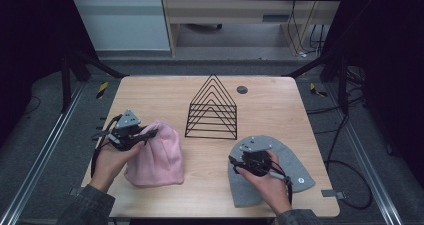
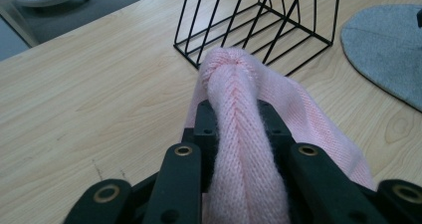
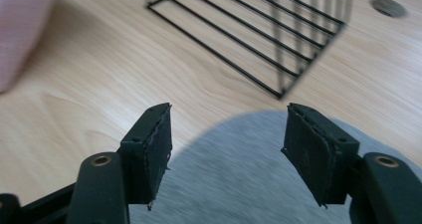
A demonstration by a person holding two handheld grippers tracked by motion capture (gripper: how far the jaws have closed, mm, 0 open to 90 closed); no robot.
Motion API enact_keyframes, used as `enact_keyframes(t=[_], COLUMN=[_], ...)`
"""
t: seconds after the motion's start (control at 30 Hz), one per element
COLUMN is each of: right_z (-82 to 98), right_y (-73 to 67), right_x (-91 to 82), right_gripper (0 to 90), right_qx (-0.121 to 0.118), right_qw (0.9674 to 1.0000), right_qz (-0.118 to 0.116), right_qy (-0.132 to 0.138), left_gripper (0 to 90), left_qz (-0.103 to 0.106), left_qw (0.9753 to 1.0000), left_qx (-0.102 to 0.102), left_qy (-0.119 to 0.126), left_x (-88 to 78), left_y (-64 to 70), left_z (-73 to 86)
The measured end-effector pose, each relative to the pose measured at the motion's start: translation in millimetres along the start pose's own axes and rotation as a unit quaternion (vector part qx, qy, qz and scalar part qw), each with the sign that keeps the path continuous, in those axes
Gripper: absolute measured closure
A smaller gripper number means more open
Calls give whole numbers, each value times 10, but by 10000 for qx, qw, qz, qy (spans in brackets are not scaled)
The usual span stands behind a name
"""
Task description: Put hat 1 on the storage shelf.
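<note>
Grey knit lies nearest you on the right: a grey beanie (image 1: 287, 172) spread flat on the worktop (image 1: 280, 107), reaching the near edge. Your right hand (image 1: 267, 182) rests over it, and your right claw (image 1: 239, 161) hovers above its left part; in the right gripper view the two black jaws stand wide apart with nothing between them, grey fabric (image 3: 234, 179) under them.

On the left, your left hand (image 1: 111, 160) holds the left claw (image 1: 152, 133) against the far left edge of a pink beanie (image 1: 160, 157). In the left gripper view a ridge of the pink knit (image 2: 239, 114) is pinched up between the jaws, so that claw is clamped on the pink beanie, and its crown bunches just beyond the jaw tips. The rest of the hat lies on the wood, well apart from the grey one.

Farther off, at the middle of the worktop, a black wire rack (image 1: 212, 110) of triangular frames stands upright, apart from both hats. Beyond it to the right, a small dark round cap (image 1: 242, 89) sits in the surface near the far edge.
</note>
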State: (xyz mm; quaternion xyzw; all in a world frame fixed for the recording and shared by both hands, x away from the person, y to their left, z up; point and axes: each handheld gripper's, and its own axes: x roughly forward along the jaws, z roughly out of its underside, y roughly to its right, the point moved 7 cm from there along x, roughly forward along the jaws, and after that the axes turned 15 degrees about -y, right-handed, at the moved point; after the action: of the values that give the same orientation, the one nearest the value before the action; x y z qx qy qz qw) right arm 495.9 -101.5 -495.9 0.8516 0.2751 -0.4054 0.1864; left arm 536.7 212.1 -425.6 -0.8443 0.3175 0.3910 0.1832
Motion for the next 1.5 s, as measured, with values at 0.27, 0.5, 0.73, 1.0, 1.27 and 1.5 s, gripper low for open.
enact_keyframes(t=[0.27,0.5,0.73,1.0,1.27,1.5], right_z=[-365,-558,-759,-1093,-1302,-1324], right_y=[-412,-724,-928,-1067,-1025,-1021], right_x=[-5,92,242,275,230,388], right_gripper=[373,397,399,342,528,418], right_qx=[-450,-641,-786,-584,-635,-637], right_qw=[9978,9935,9913,9873,9872,9867], right_qz=[-485,-942,-1057,-1437,-1398,-1449], right_qy=[79,16,17,348,441,362], left_gripper=[747,748,748,747,747,747], left_qz=[-134,-229,-239,60,97,33], left_qw=[9997,9991,9981,9969,9949,9942], left_qx=[145,182,128,-14,-66,-116], left_qy=[110,308,549,790,997,1073], left_x=[-150,-337,-557,-689,-827,-915], left_y=[14,31,49,93,103,72], left_z=[-164,-371,-548,-749,-900,-881])
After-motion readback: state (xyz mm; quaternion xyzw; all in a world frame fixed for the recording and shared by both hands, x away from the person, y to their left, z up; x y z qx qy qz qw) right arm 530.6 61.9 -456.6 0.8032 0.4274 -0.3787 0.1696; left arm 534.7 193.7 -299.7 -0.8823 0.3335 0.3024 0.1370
